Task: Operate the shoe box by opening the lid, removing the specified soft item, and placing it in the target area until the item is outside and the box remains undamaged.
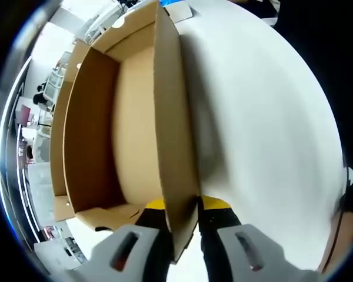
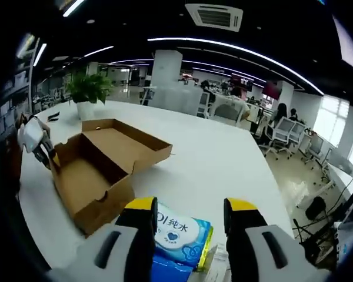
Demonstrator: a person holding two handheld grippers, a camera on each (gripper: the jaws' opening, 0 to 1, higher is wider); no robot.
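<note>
My left gripper [image 1: 182, 214] is clamping the shoe box [image 1: 129, 129] wall. My right gripper [image 2: 188, 214], jaws apart, is straddling the wet-wipe pack [image 2: 176, 238] lying on the table [image 2: 223, 158], outside the box.

A wide white table [image 2: 223, 164] carries an open cardboard box [image 2: 100, 167] at the left, a blue tissue pack [image 2: 179, 235] near, and a potted plant [image 2: 88, 94] far left.

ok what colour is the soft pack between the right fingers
Blue and white, with a yellow edge: the tissue pack shows best in the right gripper view, lying on the white table.
</note>
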